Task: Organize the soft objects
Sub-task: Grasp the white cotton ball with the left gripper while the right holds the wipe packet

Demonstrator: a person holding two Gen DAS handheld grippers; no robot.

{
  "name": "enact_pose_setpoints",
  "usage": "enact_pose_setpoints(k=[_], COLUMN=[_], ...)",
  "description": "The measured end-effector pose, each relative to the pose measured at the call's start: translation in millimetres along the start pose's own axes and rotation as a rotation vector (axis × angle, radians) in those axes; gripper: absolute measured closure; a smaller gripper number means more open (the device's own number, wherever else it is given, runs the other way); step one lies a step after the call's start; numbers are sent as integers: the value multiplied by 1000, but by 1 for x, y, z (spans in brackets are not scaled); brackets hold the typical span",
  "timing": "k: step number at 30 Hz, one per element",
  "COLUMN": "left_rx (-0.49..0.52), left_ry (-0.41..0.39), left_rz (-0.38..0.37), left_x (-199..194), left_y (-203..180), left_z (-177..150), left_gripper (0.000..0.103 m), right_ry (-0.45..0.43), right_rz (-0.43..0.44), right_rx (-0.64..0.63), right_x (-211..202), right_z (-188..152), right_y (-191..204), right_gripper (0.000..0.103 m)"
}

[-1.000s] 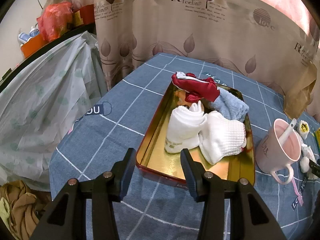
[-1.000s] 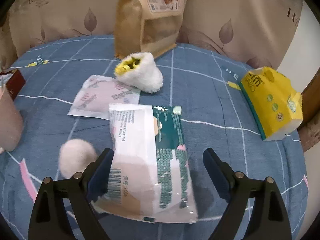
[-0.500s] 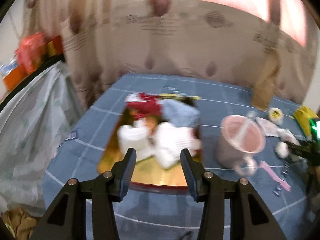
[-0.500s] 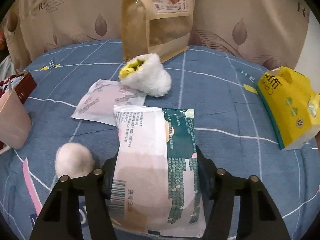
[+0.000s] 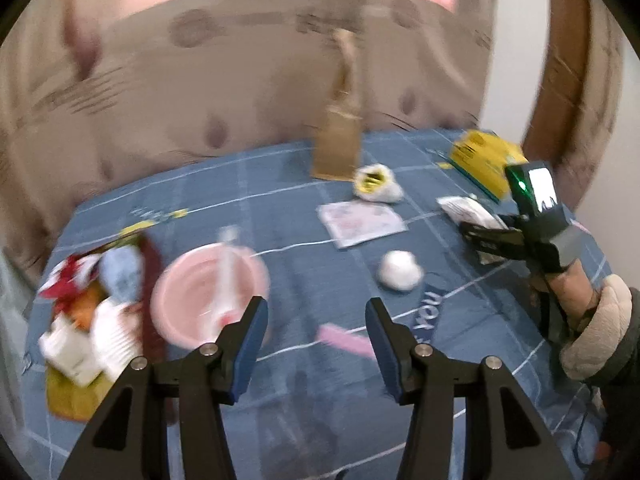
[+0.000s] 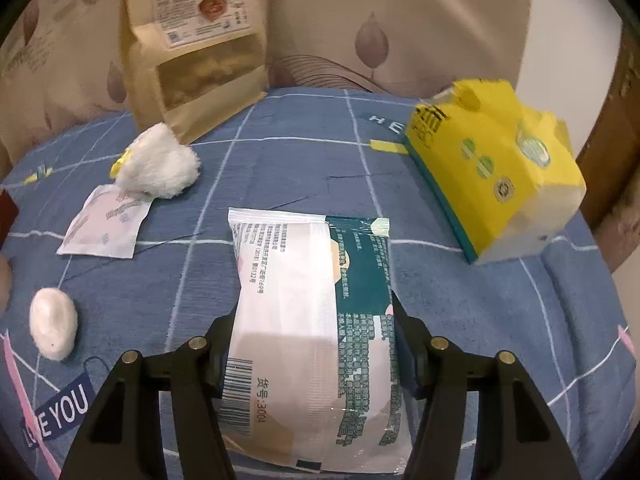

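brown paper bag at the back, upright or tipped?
Upright. The brown paper bag stands on its base on the blue cloth against the curtain, label facing out, in the right wrist view.

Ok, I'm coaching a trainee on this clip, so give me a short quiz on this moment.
1. What do the right tongs hold?
A the mug
B the packet
C the yellow pack
2. True or false: the ball lies on the cloth, outside the tray.
3. What stands in the mug?

Key
1. B; the tongs have just closed on it.
2. True.
3. A spoon.
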State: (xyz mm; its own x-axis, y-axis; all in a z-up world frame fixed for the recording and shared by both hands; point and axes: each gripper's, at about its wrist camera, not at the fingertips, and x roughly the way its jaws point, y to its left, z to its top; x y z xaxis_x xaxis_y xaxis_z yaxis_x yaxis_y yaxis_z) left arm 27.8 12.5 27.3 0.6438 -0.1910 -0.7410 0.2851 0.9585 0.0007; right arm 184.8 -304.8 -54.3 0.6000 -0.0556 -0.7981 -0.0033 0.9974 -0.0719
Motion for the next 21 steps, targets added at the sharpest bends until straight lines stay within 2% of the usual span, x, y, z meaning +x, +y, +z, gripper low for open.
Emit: enact_pose_setpoints(k=[5, 16, 21], left_rx=[76, 34, -9], left_ry=[66, 180, 239], left_rz=[-61, -137, -105], left_x=[42, 111, 141], left_y=[-46, -90, -93], left_z=[20, 37, 36], left_gripper=[51, 51, 51], right_ry=[2, 5, 8], right_rz=[-7, 23, 30], right_rx=[-9, 10, 12], right_x=[1, 2, 2], right_z=[-2, -4, -6], right_y=[3, 1, -1], right_gripper=[44, 41, 40])
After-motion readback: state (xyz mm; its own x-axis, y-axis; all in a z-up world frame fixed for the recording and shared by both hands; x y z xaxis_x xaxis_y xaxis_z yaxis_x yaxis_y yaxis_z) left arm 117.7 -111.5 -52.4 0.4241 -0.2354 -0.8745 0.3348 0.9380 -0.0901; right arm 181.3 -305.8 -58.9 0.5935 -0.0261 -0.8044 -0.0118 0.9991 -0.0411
